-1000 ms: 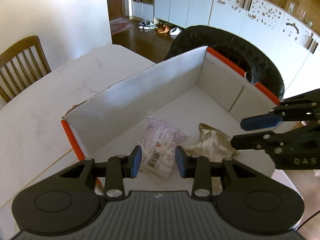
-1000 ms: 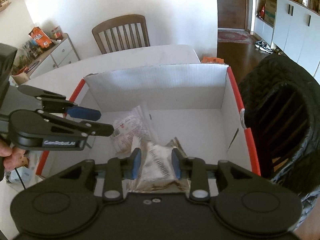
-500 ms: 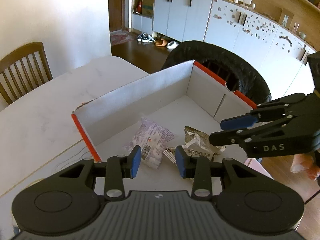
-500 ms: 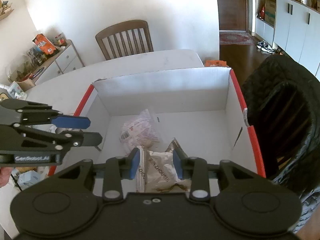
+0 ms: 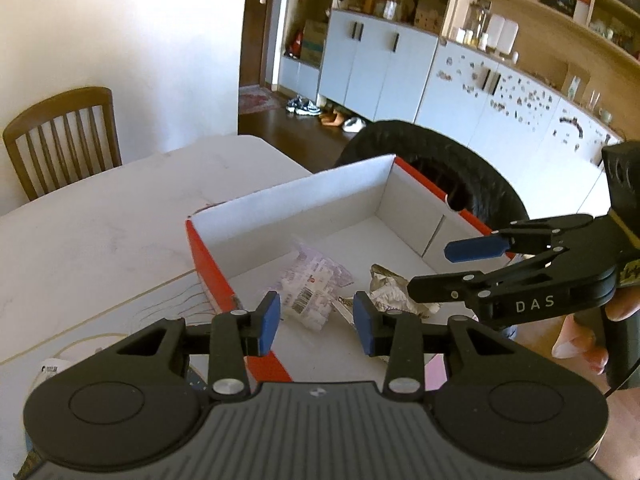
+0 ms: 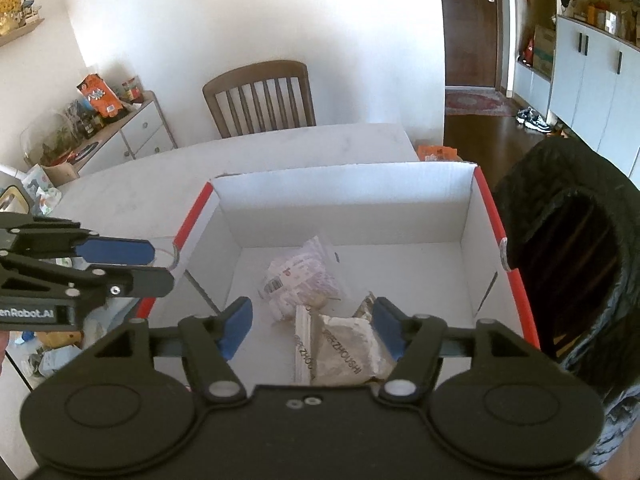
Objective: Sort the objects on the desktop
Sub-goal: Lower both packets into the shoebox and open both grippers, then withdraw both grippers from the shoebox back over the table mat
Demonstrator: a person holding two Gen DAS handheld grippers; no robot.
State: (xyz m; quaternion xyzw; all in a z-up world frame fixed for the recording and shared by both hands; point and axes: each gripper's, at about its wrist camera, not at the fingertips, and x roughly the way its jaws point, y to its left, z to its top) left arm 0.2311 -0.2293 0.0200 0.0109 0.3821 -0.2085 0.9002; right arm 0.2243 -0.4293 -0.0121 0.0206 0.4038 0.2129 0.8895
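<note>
A white cardboard box with red edges [image 5: 208, 256] [image 6: 490, 208] stands on the white table [image 5: 100, 232]. On its floor lie a pale packet with a barcode [image 5: 308, 284] [image 6: 296, 276] and a crinkled silvery packet [image 5: 390, 284] [image 6: 344, 348]. My right gripper [image 6: 314, 324] [image 5: 430, 267] hovers over the silvery packet. Its jaws are opening wide and the pads do not touch the packet. My left gripper [image 5: 316, 320] [image 6: 162, 266] hangs above the box's near left corner, its jaws opening a little with nothing between them.
A chair draped in a black jacket [image 6: 568, 264] [image 5: 440, 160] stands against the box's right side. A wooden chair [image 6: 260, 96] sits at the table's far end. Small clutter [image 6: 44, 352] lies left of the box. A hand [image 5: 580, 344] grips the right tool.
The right jaws spread wide and let the silvery packet lie on the box floor. The left gripper drew back and up from inside the box to its near left corner.
</note>
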